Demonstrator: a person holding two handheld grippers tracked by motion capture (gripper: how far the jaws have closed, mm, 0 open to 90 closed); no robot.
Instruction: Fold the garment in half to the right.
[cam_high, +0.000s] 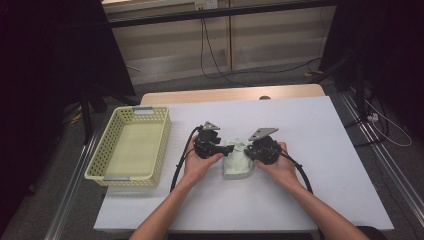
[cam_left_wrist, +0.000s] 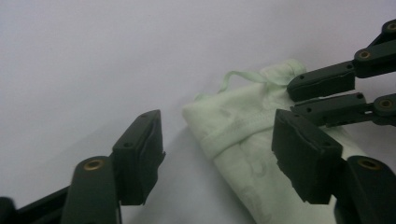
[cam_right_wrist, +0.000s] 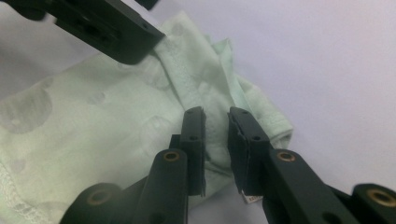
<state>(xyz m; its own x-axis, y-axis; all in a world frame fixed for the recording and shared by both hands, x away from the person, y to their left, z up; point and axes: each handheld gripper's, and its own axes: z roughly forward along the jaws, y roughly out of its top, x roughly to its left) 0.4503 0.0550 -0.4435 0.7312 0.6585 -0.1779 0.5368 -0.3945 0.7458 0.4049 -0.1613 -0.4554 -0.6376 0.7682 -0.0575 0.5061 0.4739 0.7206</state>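
Note:
A pale green cloth (cam_high: 237, 162) lies folded on the white table (cam_high: 320, 150), between the person's two hands. My left gripper (cam_high: 229, 149) sits at its left edge; in the left gripper view its jaws (cam_left_wrist: 219, 158) stand wide apart around a corner of the cloth (cam_left_wrist: 233, 135), with the pads clear of the fabric. My right gripper (cam_high: 250, 150) is at the cloth's right edge. In the right gripper view its jaws (cam_right_wrist: 215, 140) stand nearly together with a fold of the cloth (cam_right_wrist: 93, 130) pinched between them. The right gripper (cam_left_wrist: 299, 95) also reaches in at the cloth's far end.
A pale yellow perforated basket (cam_high: 162, 145) stands on the table to the left of the hands. Bare white table stretches to the right and toward the front edge. Black cables trail from both grippers toward the person.

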